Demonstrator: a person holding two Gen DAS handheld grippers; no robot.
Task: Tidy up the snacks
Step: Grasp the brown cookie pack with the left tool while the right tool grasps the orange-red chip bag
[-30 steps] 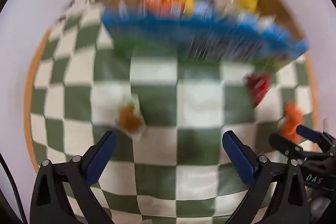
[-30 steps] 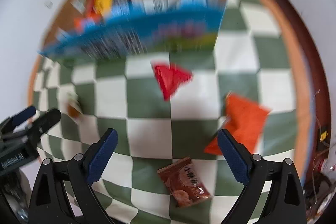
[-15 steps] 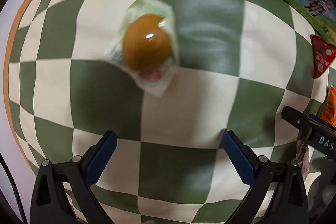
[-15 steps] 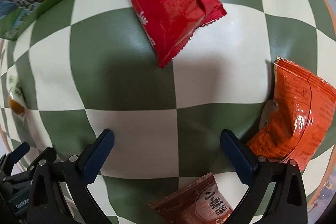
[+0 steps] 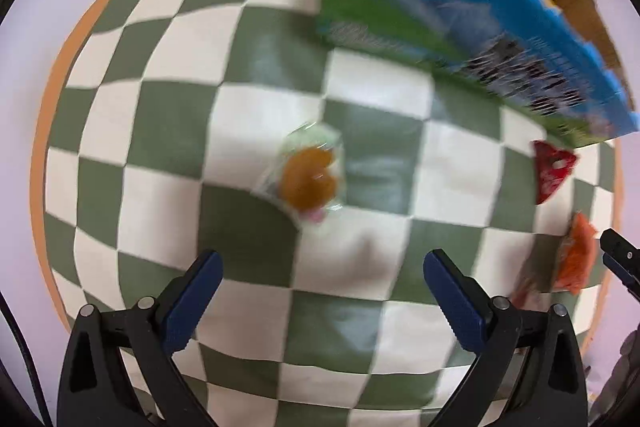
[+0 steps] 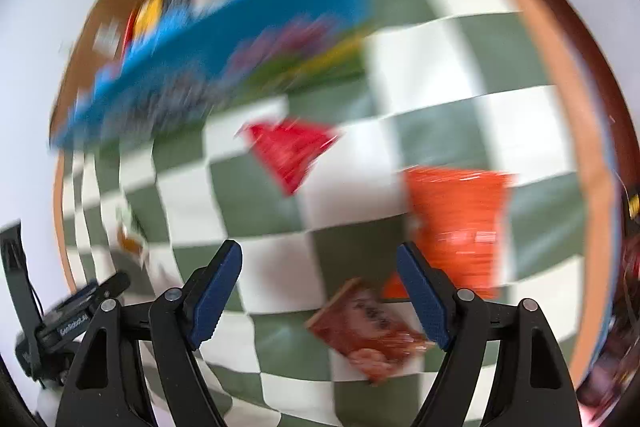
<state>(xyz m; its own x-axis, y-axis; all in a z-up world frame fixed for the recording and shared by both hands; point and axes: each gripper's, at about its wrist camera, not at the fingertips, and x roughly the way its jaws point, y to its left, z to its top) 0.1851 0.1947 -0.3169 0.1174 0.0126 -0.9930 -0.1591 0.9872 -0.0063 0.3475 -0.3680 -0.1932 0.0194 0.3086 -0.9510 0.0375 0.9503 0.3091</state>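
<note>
Both tongs are empty right now. My left gripper [image 5: 320,291] has its jaws spread wide over the checkered cloth [image 5: 168,107], with the clear-wrapped orange candy [image 5: 308,179] lying ahead of the tips, not between them. My right gripper [image 6: 320,291] has just been narrowing its jaws with nothing between them; the brown packet [image 6: 368,331] sits just off the right pad [image 6: 420,299], partly behind it.

Snacks left loose: that candy, the red packet [image 6: 292,151], the orange packet [image 6: 456,223] and the brown one, all on the cloth in front of the blue box [image 5: 460,27] that already holds a pile of snacks.

What worries me: both views are smeared, so I'm only fairly sure of where the brown packet sits against the pad. If those jaws close where they are, I'd guess they clip 1 corner or pinch air. The candy wrapper looks slick and flat, so a shallow grab could skid it away. And the 2 grippers are close enough to show in each other's views, so a bump is possible.
</note>
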